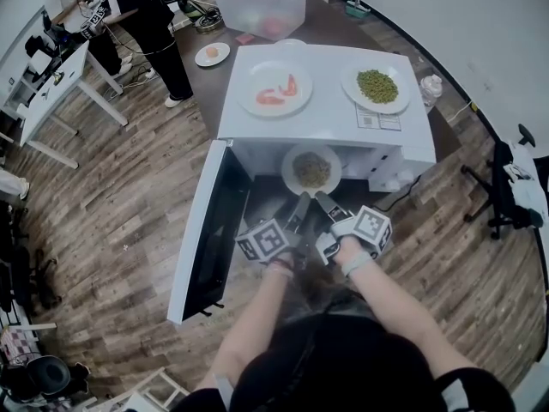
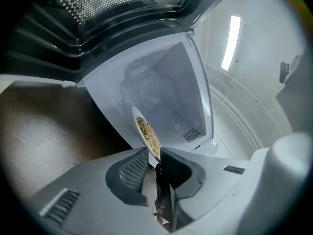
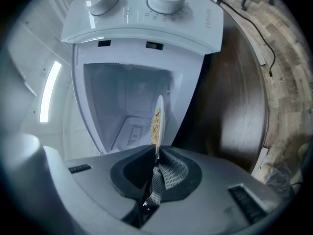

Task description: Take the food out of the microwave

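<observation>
Round white plate of pale yellowish grains [image 1: 311,170] at the mouth of the white boxy microwave [image 1: 339,120], straight ahead of both claws, body stretching forward into the cavity. Near rim taken from the person's side: left claw [image 1: 298,208] clamped on the left of the near arc, right claw [image 1: 329,206] clamped just beside it on the right. Viewed along the left claw [image 2: 154,156], plate [image 2: 146,133] edge-on, rim pinched between the pads. Same along the right claw [image 3: 155,156]: plate [image 3: 157,121] edge-on, rim wedged between pads nearly together. Neither hand nearer, load shared.

Judged next: straight pull back toward the body, held level against spilling. Cavity roof above the plate's far part, floor beneath, so probably little room for lifting before clearing the opening.

White-framed door with dark glass [image 1: 206,230] swung wide open outboard of the left claw. Knob panel [image 3: 146,13] outboard of the right. Open air behind both.

On the microwave's top, beyond and above the claws, a white plate of pink shrimp [image 1: 274,87] and a white plate of green peas [image 1: 376,85], out of the pull's path.
</observation>
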Available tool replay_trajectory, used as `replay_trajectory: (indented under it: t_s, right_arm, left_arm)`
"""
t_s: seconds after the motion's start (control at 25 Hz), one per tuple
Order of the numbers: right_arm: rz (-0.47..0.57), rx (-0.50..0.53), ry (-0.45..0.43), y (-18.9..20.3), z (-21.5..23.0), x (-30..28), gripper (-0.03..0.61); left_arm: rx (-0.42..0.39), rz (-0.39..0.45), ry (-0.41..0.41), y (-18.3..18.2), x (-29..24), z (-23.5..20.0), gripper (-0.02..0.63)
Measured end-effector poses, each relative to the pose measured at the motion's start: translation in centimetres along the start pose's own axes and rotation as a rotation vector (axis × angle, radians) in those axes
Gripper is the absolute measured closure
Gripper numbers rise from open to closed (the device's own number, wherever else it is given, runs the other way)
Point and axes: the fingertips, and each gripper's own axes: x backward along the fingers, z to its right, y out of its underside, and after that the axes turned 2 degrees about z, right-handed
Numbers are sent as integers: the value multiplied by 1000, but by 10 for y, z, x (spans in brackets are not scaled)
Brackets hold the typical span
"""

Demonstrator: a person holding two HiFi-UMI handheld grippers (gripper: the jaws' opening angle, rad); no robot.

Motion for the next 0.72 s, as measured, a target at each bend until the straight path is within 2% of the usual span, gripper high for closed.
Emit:
replay_trajectory:
  t_s: [0.16,0.24,0.4,0.72]
  right_arm:
    - [-10,39,16,-2,2,0,545]
    - [-9,45,18,-2,2,-1,515]
    - [17,17,33,-9,6,-5,508]
    - [56,-68,1,-16,10,-13,508]
  left_arm:
    - [24,-2,5,1,0,0,552]
    - [22,-8,-3,2,1,-1,552]
    - [32,-8,-7,4,2,-3,554]
    - [54,-21,2,7,2,-6,560]
